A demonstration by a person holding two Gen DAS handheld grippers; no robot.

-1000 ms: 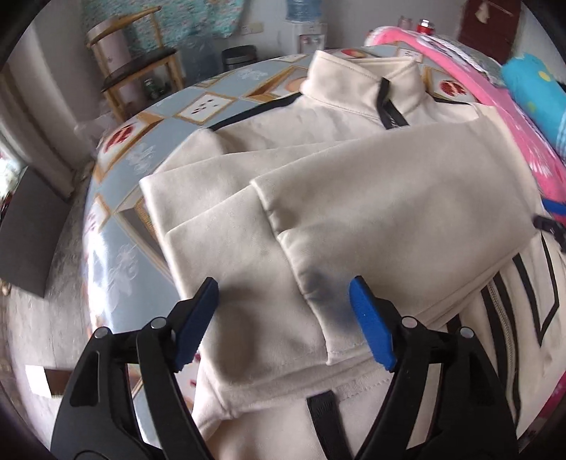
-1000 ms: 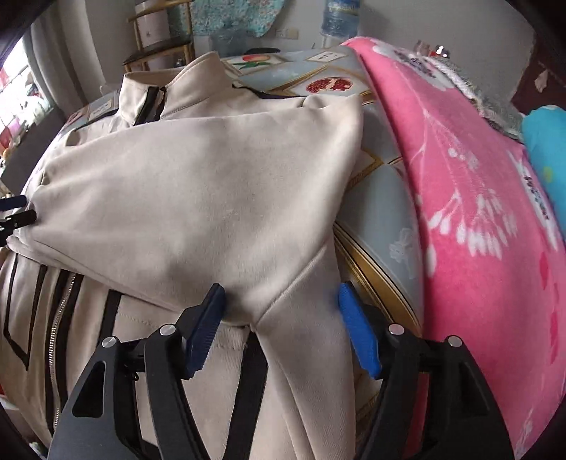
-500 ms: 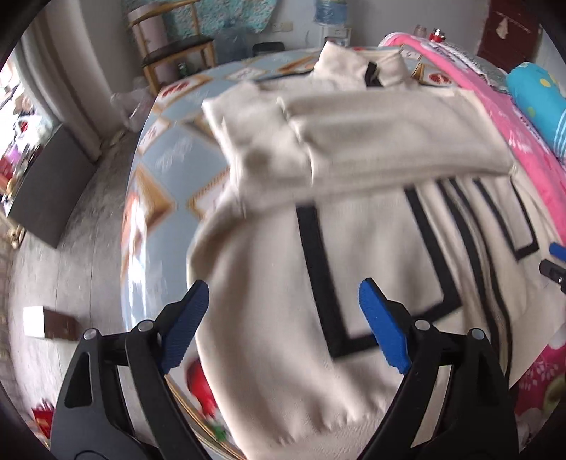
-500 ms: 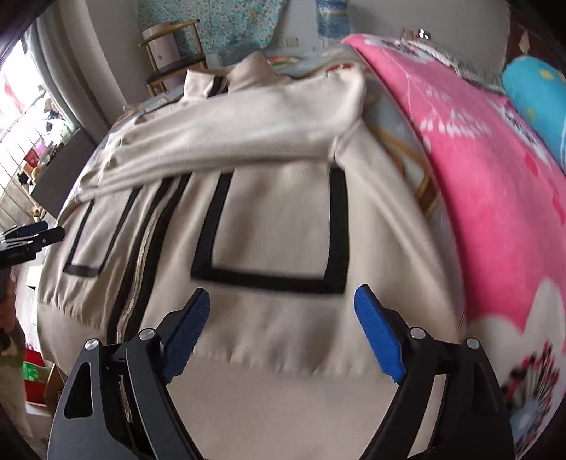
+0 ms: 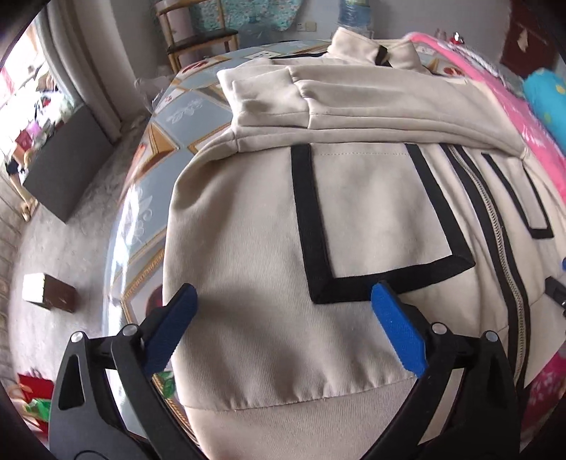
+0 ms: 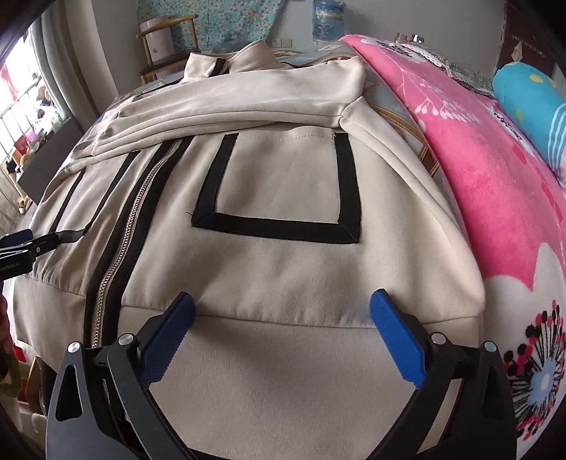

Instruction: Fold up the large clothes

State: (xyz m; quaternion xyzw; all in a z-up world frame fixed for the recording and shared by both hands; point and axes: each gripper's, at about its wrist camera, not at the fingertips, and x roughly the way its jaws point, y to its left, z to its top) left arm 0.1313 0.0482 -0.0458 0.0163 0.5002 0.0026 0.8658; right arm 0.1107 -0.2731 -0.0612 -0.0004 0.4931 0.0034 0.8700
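Note:
A cream zip jacket with black trim lies front-up on a patterned tabletop, collar at the far end. Both sleeves are folded across its chest. My left gripper hovers over the jacket's lower left part near the ribbed hem; its jaws are still opening and nothing is between them. My right gripper hangs above the lower right part by the hem seam, jaws likewise opening and empty. The left gripper's tip shows at the left edge of the right wrist view.
A pink flowered blanket and a blue cushion lie along the jacket's right side. A wooden chair and a water bottle stand beyond the far end. A dark cabinet and a small box sit on the floor at left.
Both grippers have drawn back from the folded sleeves to the jacket's hem end, and their jaws have spread wider. The sleeves stay lying across the chest.

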